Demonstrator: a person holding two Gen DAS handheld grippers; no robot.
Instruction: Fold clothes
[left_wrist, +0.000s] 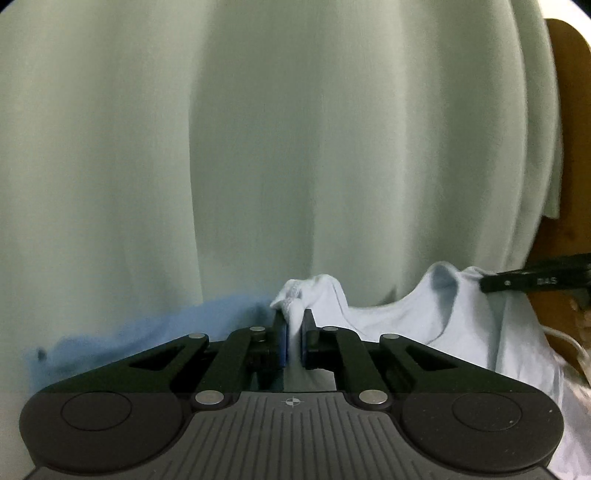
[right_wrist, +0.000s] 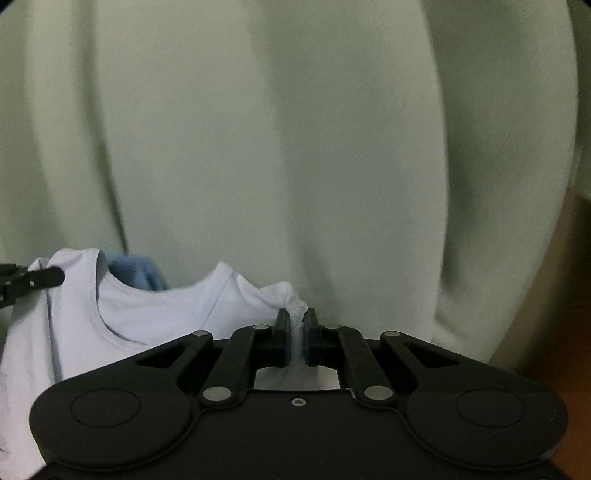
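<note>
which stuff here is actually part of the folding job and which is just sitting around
In the job:
- pale lilac cotton t-shirt
- left gripper, shut on one shoulder
- right gripper, shut on the other shoulder

Just there:
- pale green draped cloth
- blue fuzzy fabric
- brown wooden surface

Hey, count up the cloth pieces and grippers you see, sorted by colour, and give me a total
Pale lilac-white T-shirt: 1, pinched at both shoulders
Blue cloth: 1, behind the collar
Pale green sheet: 1, filling the background
Black grippers: 2, left gripper and right gripper, both shut on the shirt
Total: 5
</note>
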